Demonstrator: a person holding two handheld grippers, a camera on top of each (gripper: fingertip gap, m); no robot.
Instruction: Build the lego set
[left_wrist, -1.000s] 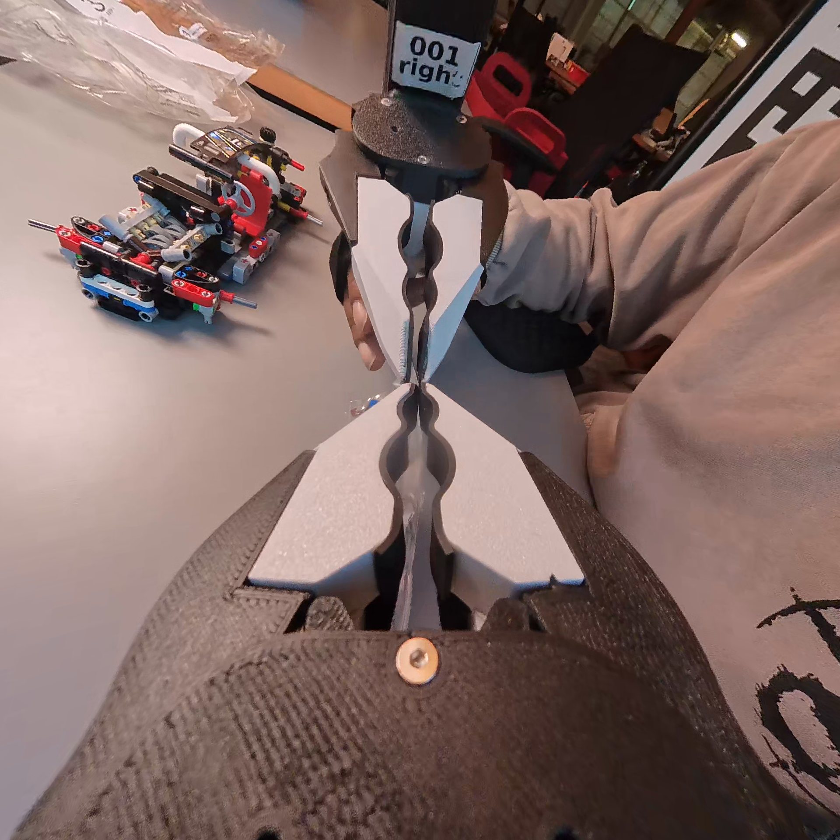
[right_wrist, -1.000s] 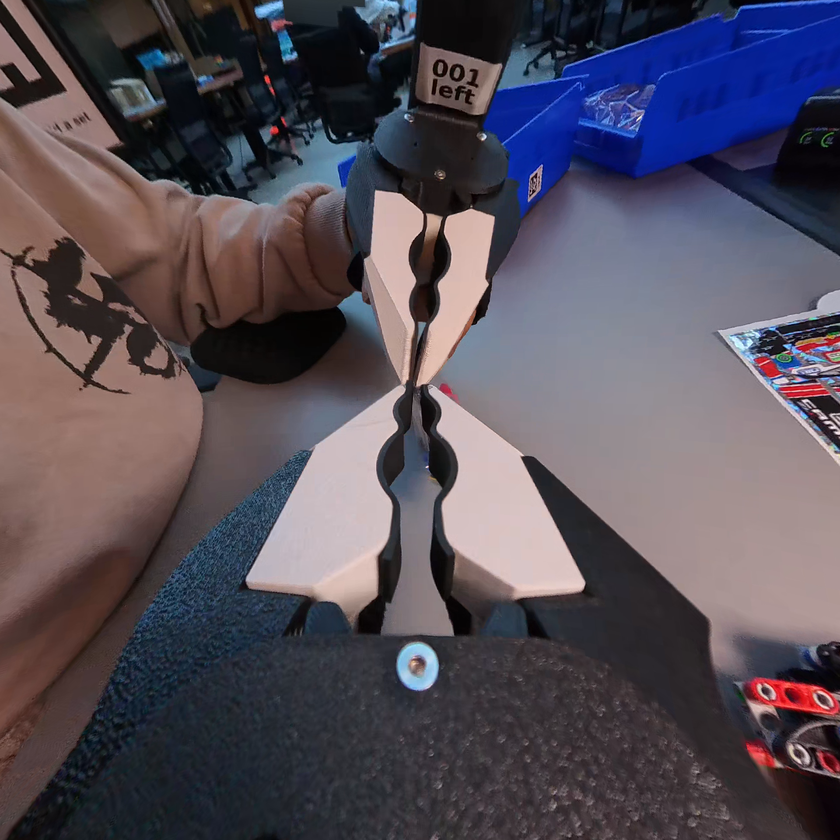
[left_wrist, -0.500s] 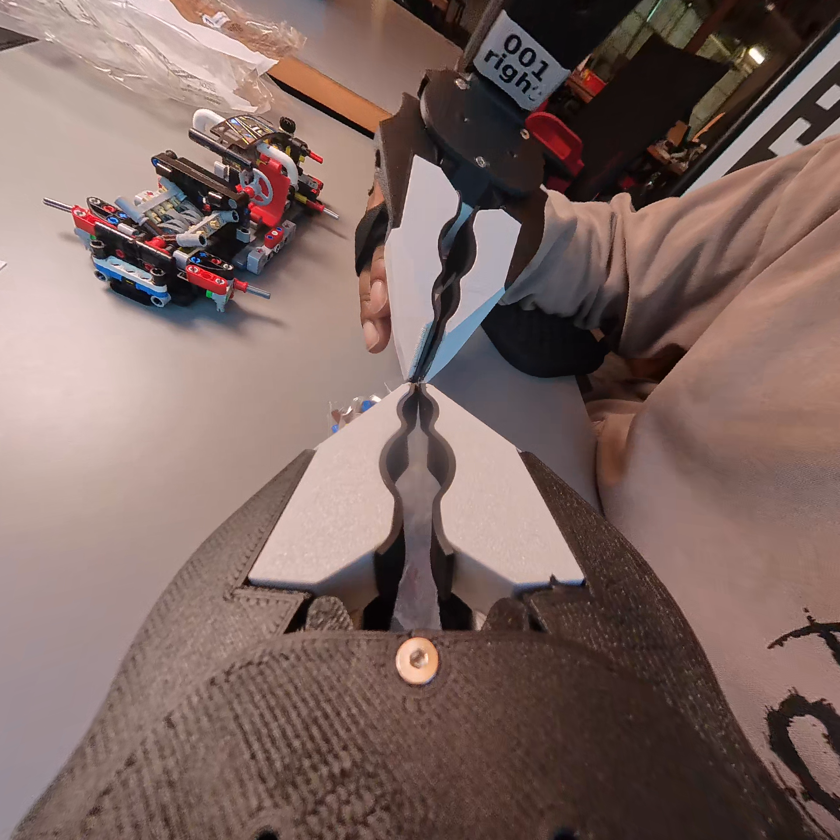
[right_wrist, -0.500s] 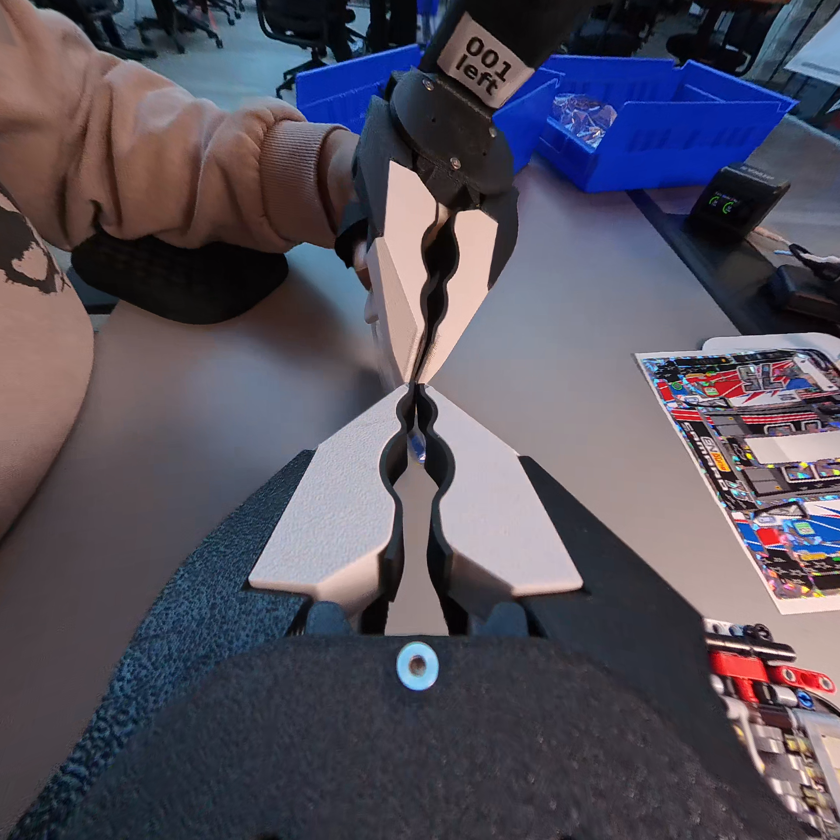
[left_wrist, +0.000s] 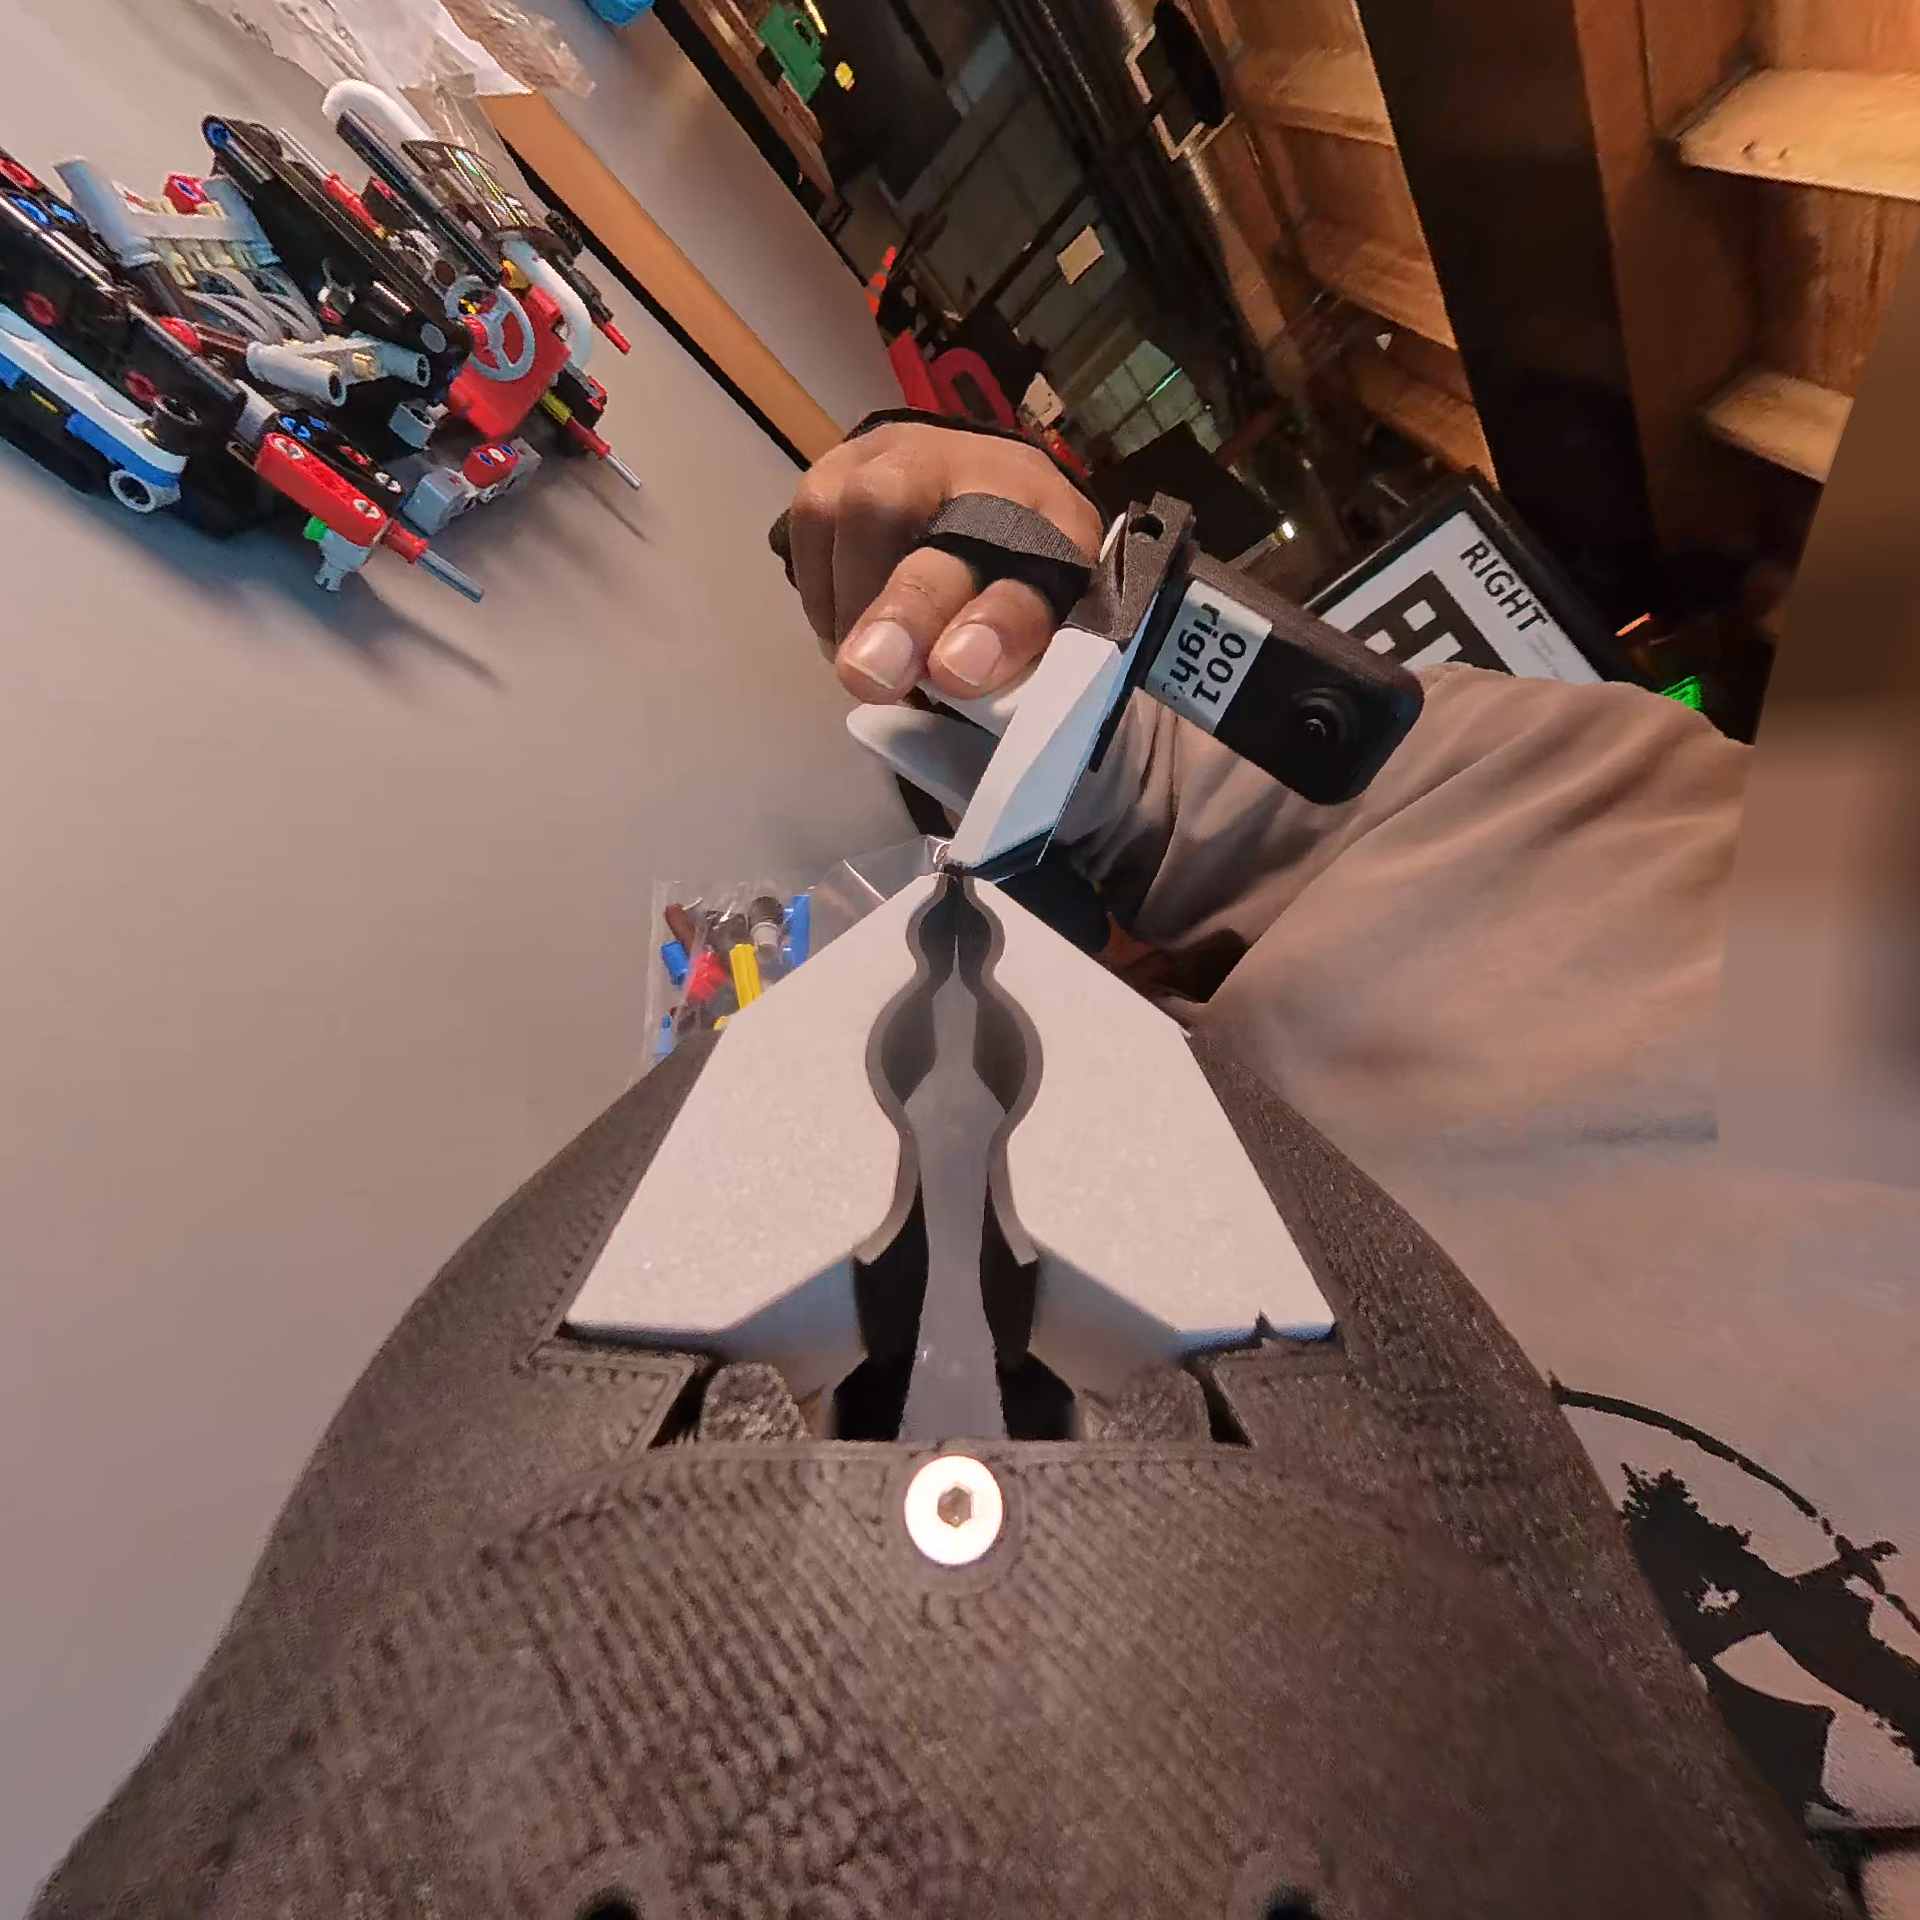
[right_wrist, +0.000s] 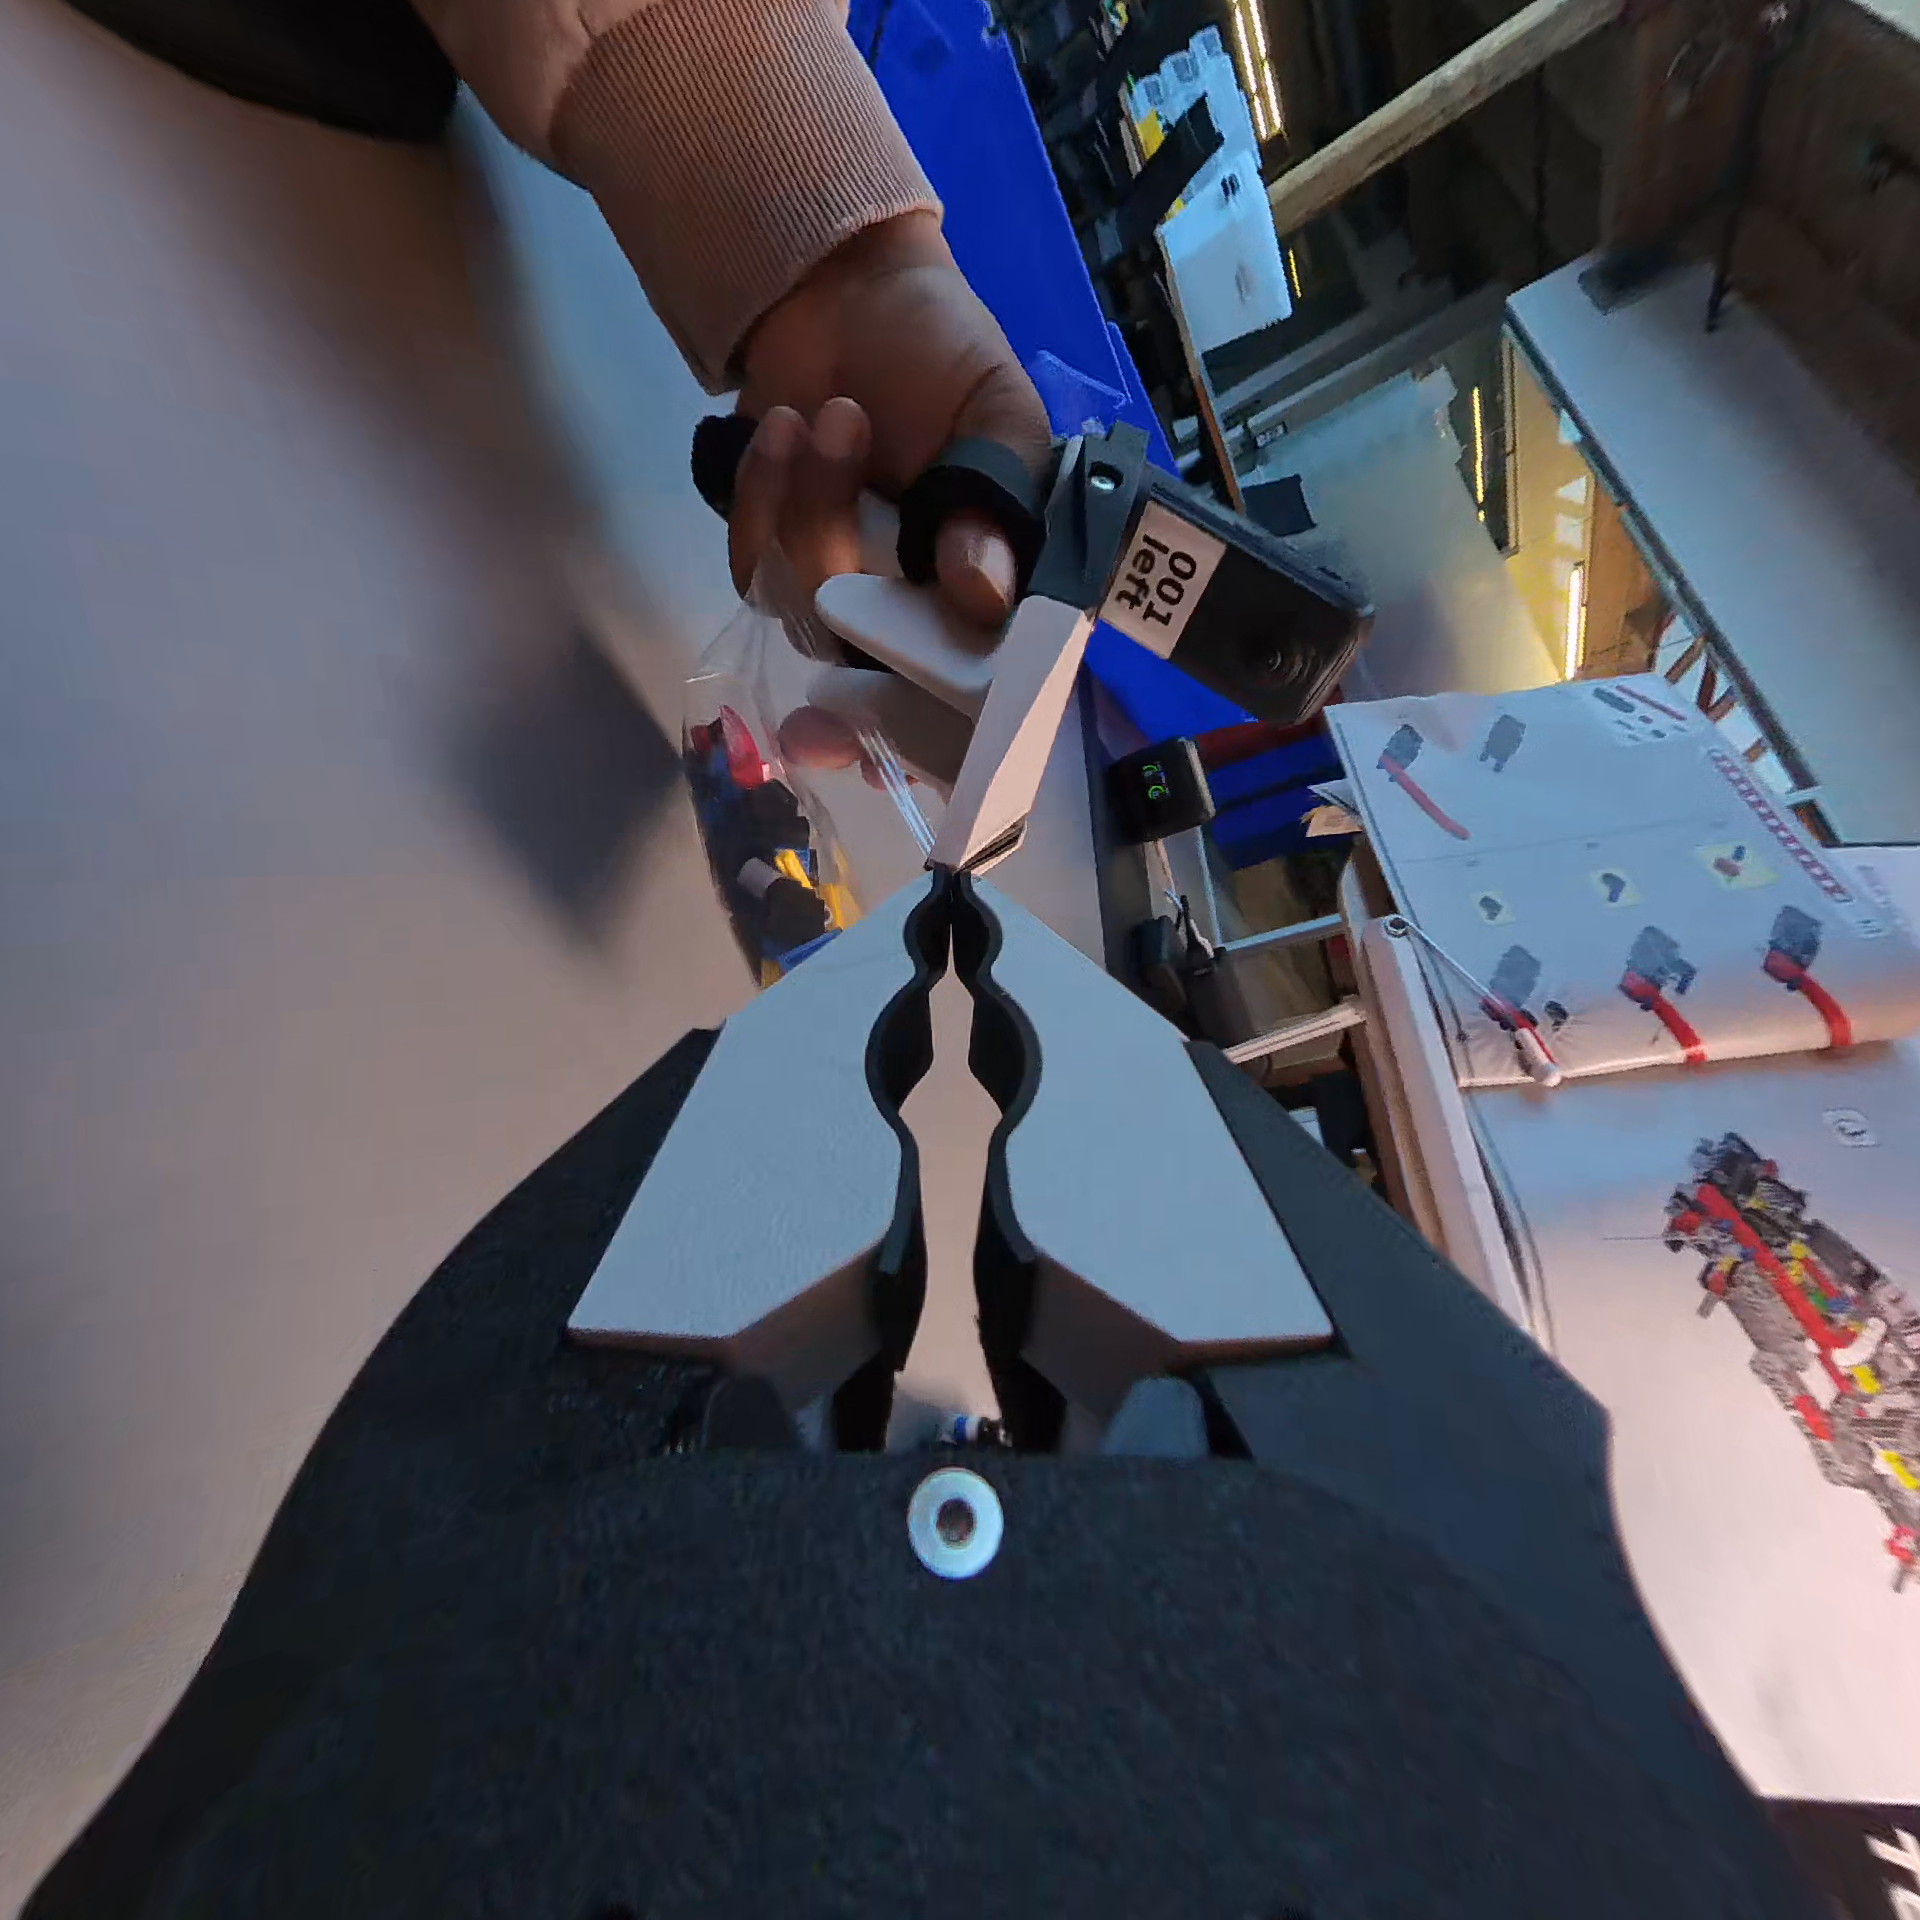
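Left tongs (left_wrist: 951, 883): closed on clear parts bag (right_wrist: 769, 821) — apparently its top edge
Right tongs (right_wrist: 948, 881): pinching the same bag
Model car (left_wrist: 281, 343): on bench (left_wrist: 260, 883), well apart

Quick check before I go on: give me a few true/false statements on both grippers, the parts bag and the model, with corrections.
1. Both grippers pinch the clear parts bag at their tips. True.
2. The left gripper is wide open. False: it is shut on the bag.
3. The right gripper is shut. True.
4. The bag is empty. False: it holds small coloured pieces.
5. The part-built model stands on the table. True.
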